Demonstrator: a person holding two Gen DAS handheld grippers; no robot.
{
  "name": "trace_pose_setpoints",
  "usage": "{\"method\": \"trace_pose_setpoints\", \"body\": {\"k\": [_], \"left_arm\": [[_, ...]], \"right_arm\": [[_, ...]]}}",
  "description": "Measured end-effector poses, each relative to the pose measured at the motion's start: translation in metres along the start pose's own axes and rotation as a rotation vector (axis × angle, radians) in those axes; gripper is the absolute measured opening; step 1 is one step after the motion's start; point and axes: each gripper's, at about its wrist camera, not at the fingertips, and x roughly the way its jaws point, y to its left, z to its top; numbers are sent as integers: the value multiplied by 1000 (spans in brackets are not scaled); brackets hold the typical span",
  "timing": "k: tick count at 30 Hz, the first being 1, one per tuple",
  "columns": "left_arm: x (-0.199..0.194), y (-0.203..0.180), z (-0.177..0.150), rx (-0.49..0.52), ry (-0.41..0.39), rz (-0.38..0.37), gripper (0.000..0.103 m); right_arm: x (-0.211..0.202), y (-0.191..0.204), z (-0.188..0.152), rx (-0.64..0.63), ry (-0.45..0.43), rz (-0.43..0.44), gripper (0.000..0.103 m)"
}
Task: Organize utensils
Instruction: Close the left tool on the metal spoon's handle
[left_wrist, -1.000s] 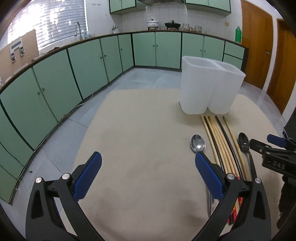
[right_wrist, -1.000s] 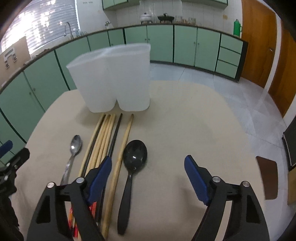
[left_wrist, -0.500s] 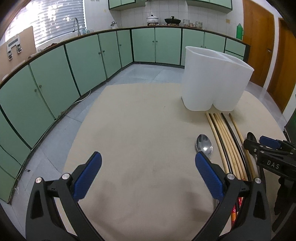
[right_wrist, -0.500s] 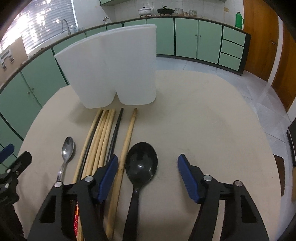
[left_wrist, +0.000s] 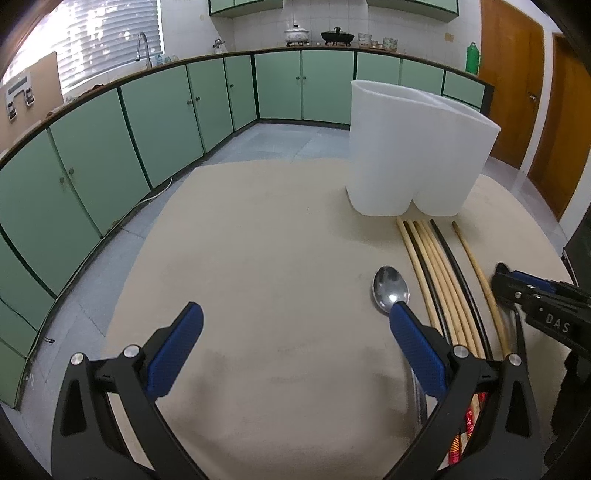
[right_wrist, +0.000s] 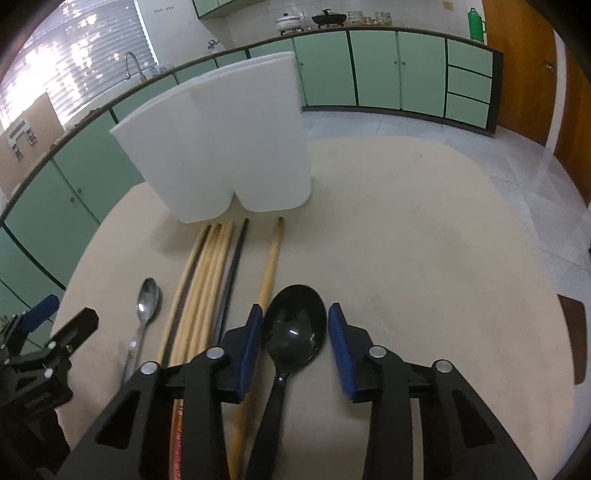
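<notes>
Black spoon (right_wrist: 293, 332), bowl between closing right gripper (right_wrist: 295, 341) pads

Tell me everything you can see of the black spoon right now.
The black spoon is glossy, plastic-looking, with an oval bowl facing up and a slim handle running toward the camera. It lies flat on the beige table, right of the lone wooden chopstick. The right tongs straddle its bowl, closing in, pads not visibly pressing.

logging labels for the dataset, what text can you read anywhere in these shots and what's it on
"DAS": white letters on the black body of the right gripper, seen from the left wrist.
Faint print on the left gripper body in the right wrist view: too blurred to read.
Nothing else is legible.
</notes>
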Motion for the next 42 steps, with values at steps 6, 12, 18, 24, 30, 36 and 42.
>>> {"method": "trace_pose_setpoints", "body": {"k": [6,12,18,24,30,36,42], "left_arm": [[4,-1,-3,1,11,1,98],[4,-9,-3,7,13,-10,98],[9,-15,1,11,16,-21,98],[24,-28,9,24,30,-37,98],[46,-40,16,38,78,-18,98],[55,-41,17,23,124,-44,91],[48,-50,16,42,111,-91,50]], "right_arm": [[-3,-4,1,-15,9,-6,37],[4,-2,6,25,18,-16,44],[11,11,6,-36,-6,-50,35],[12,9,10,-92,-12,-32,34],[16,9,15,-145,-10,-19,34],[17,10,13,-169,0,-21,35],[16,9,13,-131,-11,-22,34]]}}
